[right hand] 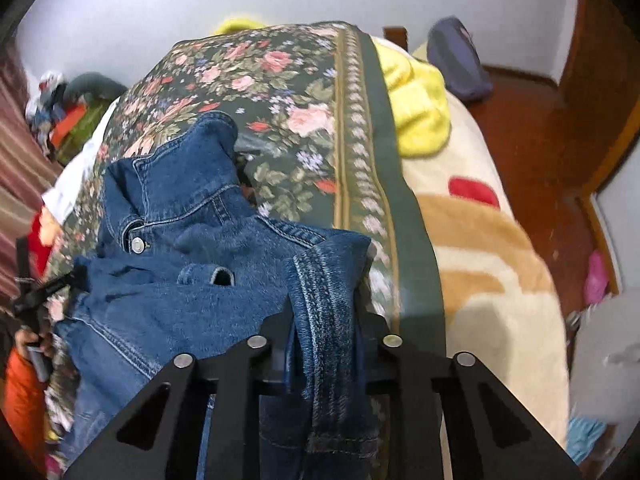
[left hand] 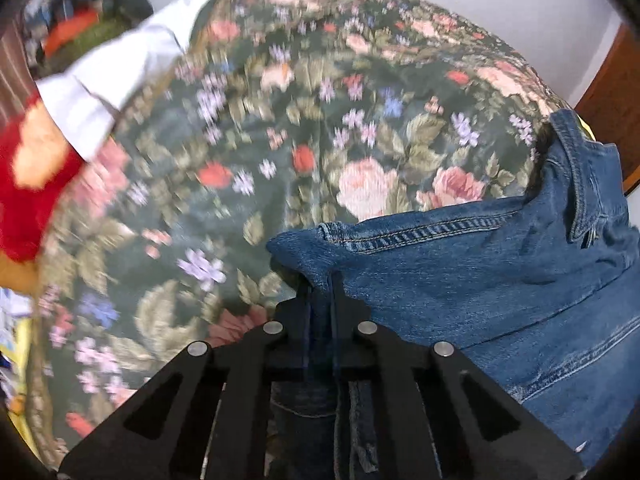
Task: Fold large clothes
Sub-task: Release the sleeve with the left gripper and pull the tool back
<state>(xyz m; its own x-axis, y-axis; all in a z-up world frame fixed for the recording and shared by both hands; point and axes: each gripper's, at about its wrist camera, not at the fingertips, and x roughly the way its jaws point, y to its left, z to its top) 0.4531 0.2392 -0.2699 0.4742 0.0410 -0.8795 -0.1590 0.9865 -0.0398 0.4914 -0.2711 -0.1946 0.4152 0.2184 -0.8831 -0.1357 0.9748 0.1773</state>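
At the far left a white cloth (left hand: 120, 68) and something red (left hand: 28, 200) lie at the edge of the floral bedspread (left hand: 280, 120), where the left gripper (left hand: 320, 284) is clenched on a pinch of the blue denim jacket (left hand: 480, 264). The jacket lies crumpled across the bedspread, collar and metal button (right hand: 137, 245) facing up. Further right, the right gripper (right hand: 324, 304) grasps a seamed fold of the jacket, beside the cream blanket (right hand: 492, 292) and a yellow cloth (right hand: 420, 108).
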